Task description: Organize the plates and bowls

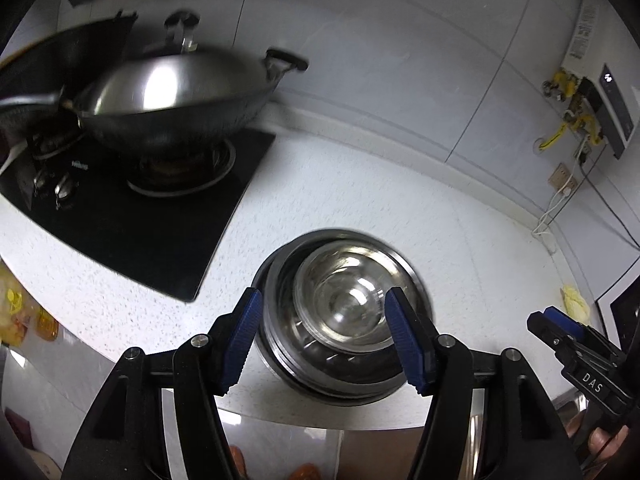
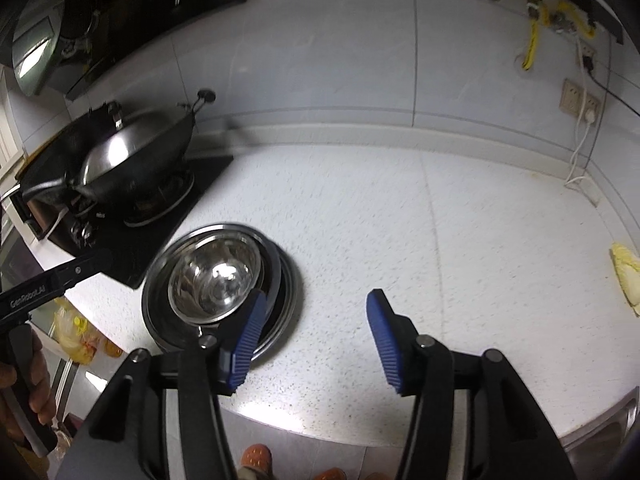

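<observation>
A stack of shiny steel bowls and plates point(image 1: 344, 316) sits on the white speckled counter near its front edge, a smaller bowl point(image 1: 344, 300) nested on top. My left gripper point(image 1: 328, 340) hovers above the stack, jaws open and nothing between the blue pads. In the right wrist view the same stack point(image 2: 220, 284) lies at lower left. My right gripper point(image 2: 316, 340) is open over bare counter just right of it, its left pad point(image 2: 248, 340) overlapping the stack's rim in the picture. The right gripper point(image 1: 560, 322) also shows at the left view's right edge.
A black gas hob point(image 1: 132, 216) with a lidded steel wok point(image 1: 172, 96) stands left of the stack. Tiled wall with sockets point(image 2: 576, 98) and yellow pipes point(image 2: 532, 40) runs behind. A pale yellow cloth-like thing point(image 2: 626, 276) lies far right. The counter's front edge point(image 2: 320, 432) is close below.
</observation>
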{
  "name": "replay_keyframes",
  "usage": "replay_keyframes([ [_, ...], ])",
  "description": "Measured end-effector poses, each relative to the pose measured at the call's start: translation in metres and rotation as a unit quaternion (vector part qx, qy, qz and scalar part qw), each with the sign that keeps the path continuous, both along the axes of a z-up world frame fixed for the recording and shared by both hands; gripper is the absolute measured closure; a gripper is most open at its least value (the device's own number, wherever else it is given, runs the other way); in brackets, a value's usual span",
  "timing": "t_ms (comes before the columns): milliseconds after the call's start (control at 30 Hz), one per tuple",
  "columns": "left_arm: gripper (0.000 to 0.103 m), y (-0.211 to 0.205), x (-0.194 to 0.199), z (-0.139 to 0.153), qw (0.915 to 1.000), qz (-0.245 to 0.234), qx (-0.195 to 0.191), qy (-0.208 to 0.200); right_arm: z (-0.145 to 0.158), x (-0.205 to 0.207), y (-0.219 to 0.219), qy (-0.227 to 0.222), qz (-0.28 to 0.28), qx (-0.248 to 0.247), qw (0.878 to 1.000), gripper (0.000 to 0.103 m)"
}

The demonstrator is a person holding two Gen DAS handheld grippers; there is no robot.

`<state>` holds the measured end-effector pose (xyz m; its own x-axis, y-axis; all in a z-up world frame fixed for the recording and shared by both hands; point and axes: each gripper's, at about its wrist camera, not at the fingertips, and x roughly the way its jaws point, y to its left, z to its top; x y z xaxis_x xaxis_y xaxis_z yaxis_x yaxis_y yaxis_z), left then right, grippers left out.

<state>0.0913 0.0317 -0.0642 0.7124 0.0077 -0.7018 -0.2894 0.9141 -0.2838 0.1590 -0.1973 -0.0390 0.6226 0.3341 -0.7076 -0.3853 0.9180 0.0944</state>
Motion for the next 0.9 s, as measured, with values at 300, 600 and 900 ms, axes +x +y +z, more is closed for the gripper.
replay_keyframes([
  [300, 0.044, -0.012, -0.011, 0.031, 0.9969, -0.041, 0.065, -0.019, 0.029, -0.03, -0.01, -0.018, -0.053, 0.007, 0.998, 0.052],
  [600, 0.033, 0.02, -0.051, 0.046, 0.9907, -0.092, 0.079, -0.063, 0.055, -0.095, 0.001, -0.056, -0.126, 0.008, 0.99, 0.052],
  [900, 0.015, 0.046, -0.089, 0.054, 0.9888, -0.081, 0.058, -0.111, 0.062, -0.137, 0.012, -0.076, -0.141, -0.02, 0.987, 0.051],
])
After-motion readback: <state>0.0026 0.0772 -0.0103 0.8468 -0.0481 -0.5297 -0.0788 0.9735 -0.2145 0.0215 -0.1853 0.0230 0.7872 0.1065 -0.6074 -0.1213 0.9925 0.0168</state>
